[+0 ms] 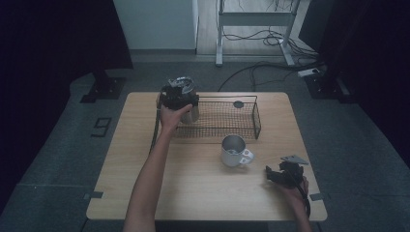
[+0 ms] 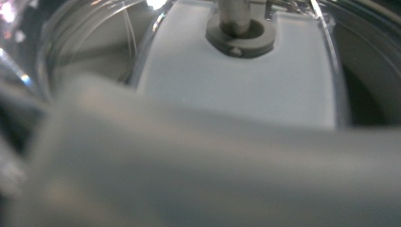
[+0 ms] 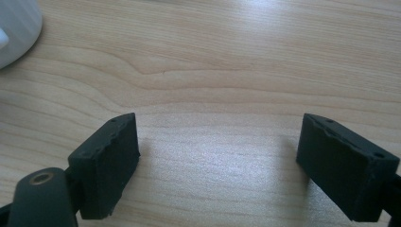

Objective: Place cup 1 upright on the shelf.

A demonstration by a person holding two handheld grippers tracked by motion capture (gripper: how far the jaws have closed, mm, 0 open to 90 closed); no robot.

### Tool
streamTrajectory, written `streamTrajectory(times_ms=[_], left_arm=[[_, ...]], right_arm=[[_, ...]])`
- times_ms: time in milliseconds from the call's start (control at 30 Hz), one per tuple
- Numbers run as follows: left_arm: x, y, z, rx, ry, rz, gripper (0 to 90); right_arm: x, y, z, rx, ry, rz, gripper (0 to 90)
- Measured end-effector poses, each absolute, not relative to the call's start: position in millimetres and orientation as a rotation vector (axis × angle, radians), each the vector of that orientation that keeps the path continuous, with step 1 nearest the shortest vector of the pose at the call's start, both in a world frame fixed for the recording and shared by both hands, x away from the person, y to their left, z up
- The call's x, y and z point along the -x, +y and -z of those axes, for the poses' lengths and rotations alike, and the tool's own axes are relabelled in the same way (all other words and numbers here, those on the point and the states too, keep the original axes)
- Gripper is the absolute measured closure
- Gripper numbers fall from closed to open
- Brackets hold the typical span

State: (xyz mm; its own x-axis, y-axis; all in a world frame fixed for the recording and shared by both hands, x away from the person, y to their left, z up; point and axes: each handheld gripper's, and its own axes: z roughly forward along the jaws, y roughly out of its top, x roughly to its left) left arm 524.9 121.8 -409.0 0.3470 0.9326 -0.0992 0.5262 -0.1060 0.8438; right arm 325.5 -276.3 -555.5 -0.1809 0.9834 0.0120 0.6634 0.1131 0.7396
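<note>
Right hand-held gripper [image 3: 220, 165] rests on the counter [image 1: 193, 193], jaws spread wide and empty, mug [image 1: 234, 151] just ahead. Far side, left hand-held gripper [image 1: 180, 94] sits on a steel pot [image 1: 192, 112] at the wire basket's [image 1: 227, 116] left end; its grip I can't tell. Pot looks nearly placed, mug's left to go.

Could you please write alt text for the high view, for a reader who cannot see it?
A person's left gripper is at a metal pot at the left end of a wire basket on a wooden table. A white mug stands in front of the basket, and the right gripper rests near the table's front right corner.
</note>
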Motion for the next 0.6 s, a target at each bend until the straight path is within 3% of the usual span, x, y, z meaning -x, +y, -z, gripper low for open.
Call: streamTrajectory(times_ms=[600], left_arm=[[-531.7,117.0,430.0,-1.782,1.315,-0.583,3.8]], right_arm=[[-325.5,-276.4,555.6,-1.594,1.905,-0.855,13.3]])
